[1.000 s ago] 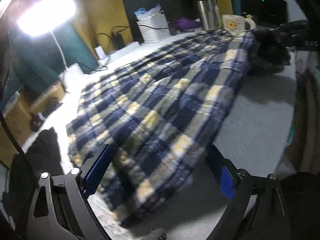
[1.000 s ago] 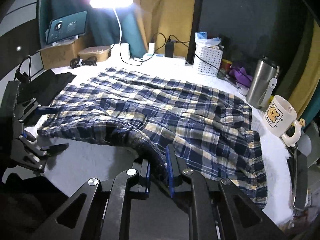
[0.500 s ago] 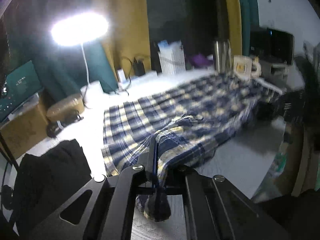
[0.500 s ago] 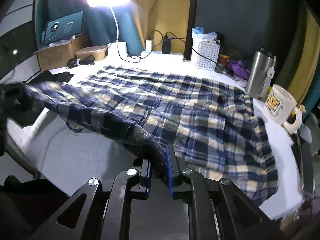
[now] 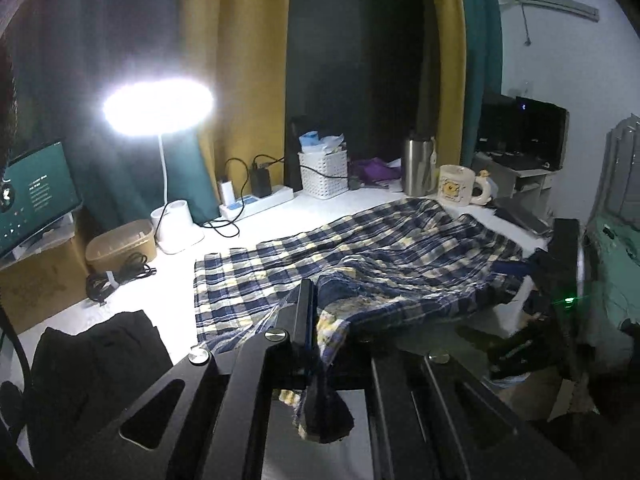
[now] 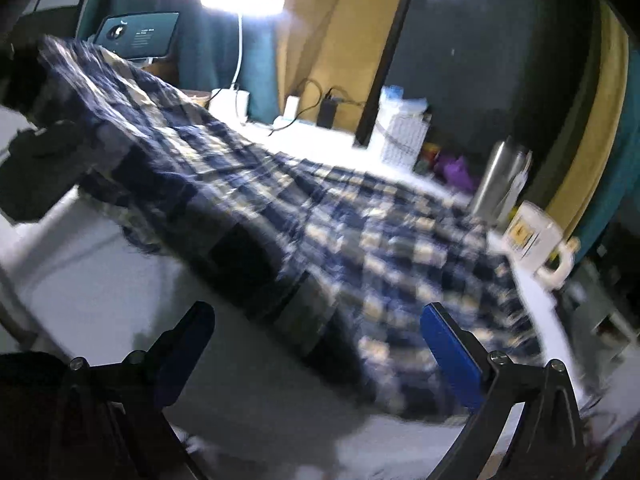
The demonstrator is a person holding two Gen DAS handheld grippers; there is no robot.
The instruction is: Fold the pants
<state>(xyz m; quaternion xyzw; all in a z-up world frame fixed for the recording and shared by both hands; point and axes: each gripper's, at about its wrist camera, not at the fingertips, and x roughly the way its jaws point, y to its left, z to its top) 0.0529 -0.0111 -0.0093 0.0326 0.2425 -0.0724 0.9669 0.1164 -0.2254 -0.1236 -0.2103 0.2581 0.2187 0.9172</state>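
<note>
The blue and yellow plaid pants (image 5: pixel 372 264) lie spread across the white table. My left gripper (image 5: pixel 316 320) is shut on their near edge and holds it lifted above the table; a pinched tuft hangs below the fingers. In the right wrist view the pants (image 6: pixel 360 240) are blurred, with their left end raised high at upper left. My right gripper (image 6: pixel 316 344) is open and empty, its fingertips (image 6: pixel 448 340) spread wide just in front of the pants' near edge.
A bright lamp (image 5: pixel 160 106), a white basket (image 5: pixel 323 174), a steel tumbler (image 5: pixel 418 168) and a bear mug (image 5: pixel 458 190) stand along the back. A black garment (image 5: pixel 92 352) lies at left. A power strip (image 5: pixel 256 204) and cables sit behind.
My left gripper closed on the pants' edge and lifted it. My right gripper let go of the pants and opened wide; the fabric's left end rose.
</note>
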